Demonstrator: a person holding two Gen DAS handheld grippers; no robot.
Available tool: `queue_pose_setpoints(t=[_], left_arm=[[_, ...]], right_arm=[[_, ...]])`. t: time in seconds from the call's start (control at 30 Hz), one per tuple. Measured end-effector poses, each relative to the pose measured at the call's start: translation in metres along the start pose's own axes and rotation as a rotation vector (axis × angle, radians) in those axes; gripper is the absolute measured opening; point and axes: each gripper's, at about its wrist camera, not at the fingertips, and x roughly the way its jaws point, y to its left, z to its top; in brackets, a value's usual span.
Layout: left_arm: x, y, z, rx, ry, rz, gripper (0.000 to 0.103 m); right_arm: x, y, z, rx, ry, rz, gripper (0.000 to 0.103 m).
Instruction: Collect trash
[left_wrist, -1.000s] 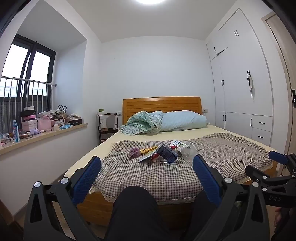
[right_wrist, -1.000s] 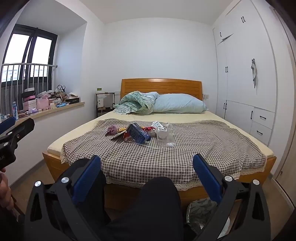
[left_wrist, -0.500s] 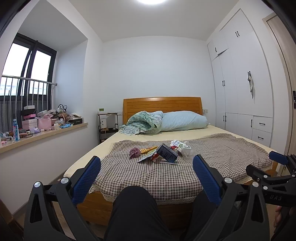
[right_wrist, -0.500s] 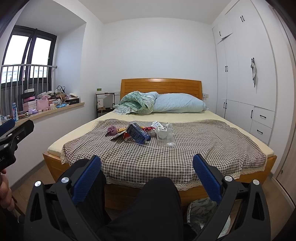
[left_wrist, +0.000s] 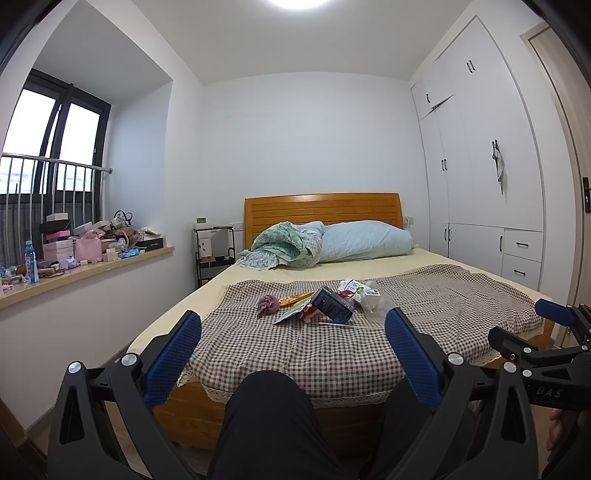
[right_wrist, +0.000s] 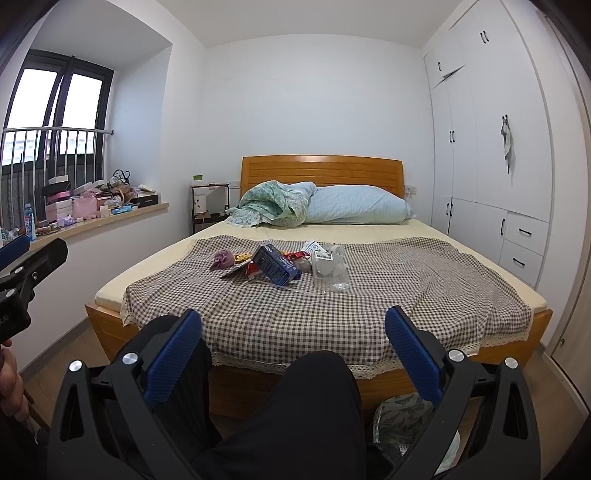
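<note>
A pile of trash lies mid-bed on the checked blanket (left_wrist: 295, 347): a dark blue box (left_wrist: 332, 304) (right_wrist: 277, 264), a crumpled purple wad (left_wrist: 266, 304) (right_wrist: 222, 258), yellow and red wrappers (left_wrist: 295, 298), and clear plastic packaging (right_wrist: 328, 266) (left_wrist: 369, 295). My left gripper (left_wrist: 291, 343) is open and empty, well short of the bed over my knee. My right gripper (right_wrist: 293, 341) is open and empty too, also short of the bed. The right gripper also shows in the left wrist view (left_wrist: 546, 347).
The wooden bed (right_wrist: 325, 170) has a pillow (right_wrist: 354, 205) and bundled quilt (right_wrist: 273, 203) at the head. A cluttered window ledge (left_wrist: 85, 269) runs on the left, white wardrobes (left_wrist: 480, 166) on the right. A patterned bag (right_wrist: 402, 417) sits on the floor by my right knee.
Both views shift slightly; the grippers stay open and the trash has not moved.
</note>
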Motion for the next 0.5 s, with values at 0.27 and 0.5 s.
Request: queue_pose_setpoints(t=[0.27,0.5], left_arm=[[-0.0004,-0.0009,-0.0009,0.005,-0.003,0.002,0.096],[0.0007,0.0,-0.0007,-0.001,-0.001,0.002,0.096]], right_arm=[[0.0002,0.0,-0.0006,-0.002,-0.001,0.0,0.095],[-0.0005,-0.0009,-0.0005,-0.002,-0.002,0.001,0.095]])
